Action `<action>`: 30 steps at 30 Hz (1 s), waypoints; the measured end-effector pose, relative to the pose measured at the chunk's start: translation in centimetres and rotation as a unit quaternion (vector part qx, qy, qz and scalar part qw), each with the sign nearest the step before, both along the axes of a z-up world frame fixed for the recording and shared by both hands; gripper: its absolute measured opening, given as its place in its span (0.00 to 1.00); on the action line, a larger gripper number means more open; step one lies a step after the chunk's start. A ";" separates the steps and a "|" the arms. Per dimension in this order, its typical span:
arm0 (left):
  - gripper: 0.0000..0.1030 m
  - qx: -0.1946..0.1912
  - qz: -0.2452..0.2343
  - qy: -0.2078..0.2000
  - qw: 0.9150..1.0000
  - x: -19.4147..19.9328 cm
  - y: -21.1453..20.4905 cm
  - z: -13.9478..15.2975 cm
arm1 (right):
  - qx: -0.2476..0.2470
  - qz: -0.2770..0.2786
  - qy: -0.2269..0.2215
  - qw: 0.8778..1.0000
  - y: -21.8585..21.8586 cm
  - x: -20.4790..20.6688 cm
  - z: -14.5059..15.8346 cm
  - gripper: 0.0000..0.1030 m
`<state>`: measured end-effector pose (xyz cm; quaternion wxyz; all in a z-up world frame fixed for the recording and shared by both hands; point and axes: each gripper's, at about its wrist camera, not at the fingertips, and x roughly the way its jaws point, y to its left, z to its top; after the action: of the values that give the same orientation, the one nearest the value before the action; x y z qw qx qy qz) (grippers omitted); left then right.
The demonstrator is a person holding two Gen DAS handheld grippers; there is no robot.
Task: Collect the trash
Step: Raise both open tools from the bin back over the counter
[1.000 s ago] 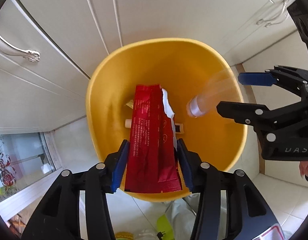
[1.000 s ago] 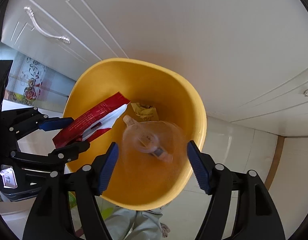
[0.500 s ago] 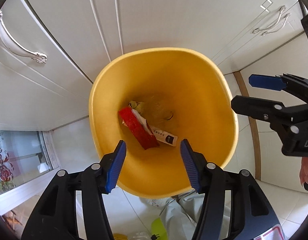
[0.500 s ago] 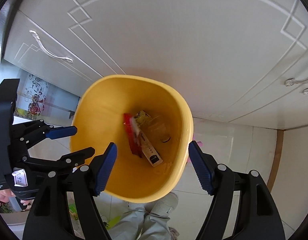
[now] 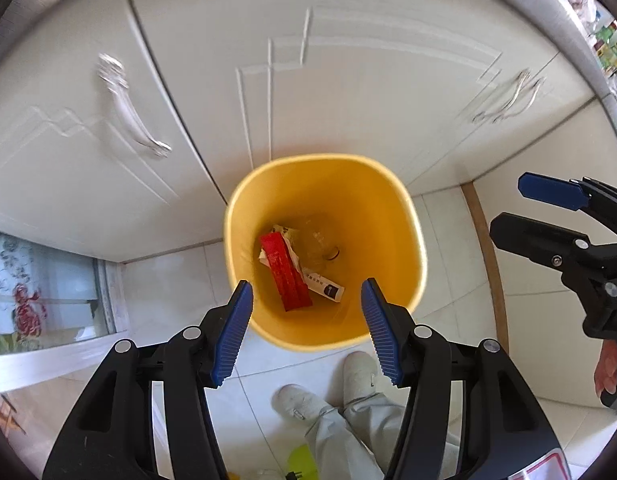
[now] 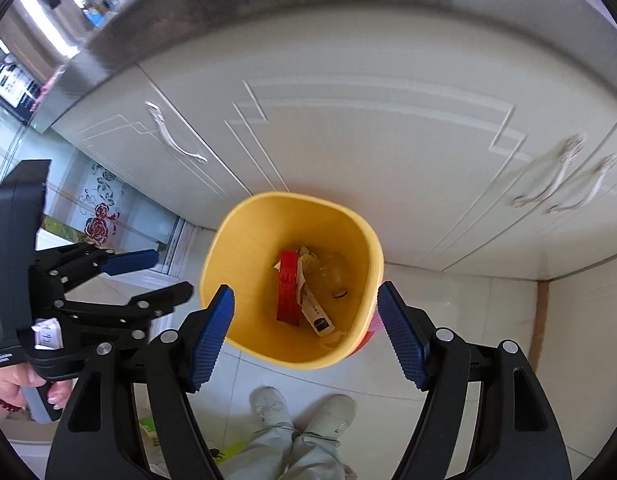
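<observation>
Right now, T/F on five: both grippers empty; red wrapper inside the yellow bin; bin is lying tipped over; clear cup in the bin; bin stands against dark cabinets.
1. Both grippers empty: true. The left gripper and right gripper stand open with nothing between the pads.
2. Red wrapper inside the yellow bin: true.
3. Bin tipped over: false. It stands upright on the floor.
4. Clear cup in the bin: true.
5. Dark cabinets: false. The cabinet doors are cream white.

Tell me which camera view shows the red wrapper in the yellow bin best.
Left wrist view: the flat red foil wrapper lies broadside on the yellow plastic bin's floor, most of its length exposed. Right wrist view shows it narrower, more edge-on, beside the white packet.
</observation>
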<state>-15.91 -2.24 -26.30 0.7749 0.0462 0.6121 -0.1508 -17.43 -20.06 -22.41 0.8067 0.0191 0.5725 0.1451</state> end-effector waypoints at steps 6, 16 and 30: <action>0.55 -0.001 0.017 -0.046 0.999 -1.6 0.5 6.0 | -0.020 0.003 -0.041 0.999 0.1 -1.3 5.9 0.72; 0.56 -0.005 0.039 -0.118 0.992 -1.9 0.1 13.9 | 0.000 -0.005 -0.120 0.993 -1.4 -1.0 14.3 0.72; 0.57 -0.020 0.043 -0.173 0.984 7.3 1.5 19.3 | 0.007 -0.036 -0.183 0.983 -1.2 8.0 19.7 0.72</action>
<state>-8.65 -0.78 -7.03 0.8757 0.0298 0.4670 -0.1191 -9.43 -21.29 -2.69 0.9023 0.0182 0.4136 0.1207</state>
